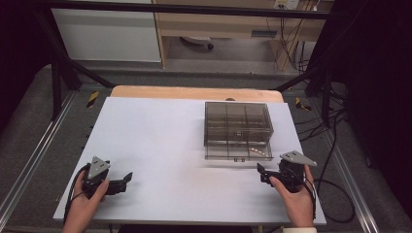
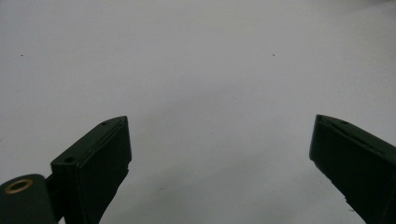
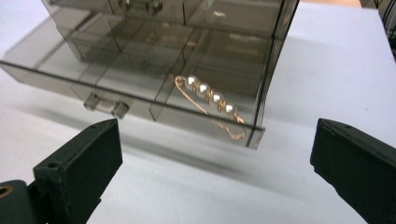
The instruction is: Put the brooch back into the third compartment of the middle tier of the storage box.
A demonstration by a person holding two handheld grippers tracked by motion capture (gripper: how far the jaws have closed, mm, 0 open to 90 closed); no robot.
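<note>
Your worktop [image 1: 160, 145] is covered in smooth, matt white sheet, with bare wood showing at its far edge. The drawer box [image 3: 177, 51] is glossy, smoky see-through plastic. In its open drawer lies a gold-coloured metal pin [image 3: 210, 102] with shiny pearly beads. Each tool's jaws look matt black.

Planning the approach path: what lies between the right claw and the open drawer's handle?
Nothing: bare white table between the right claw and the drawer handle, seen in the right gripper view.

Soft overhead light, dark surroundings; the drawer box [image 3: 159, 60] casts a faint shadow; close views slightly blurred.
</note>
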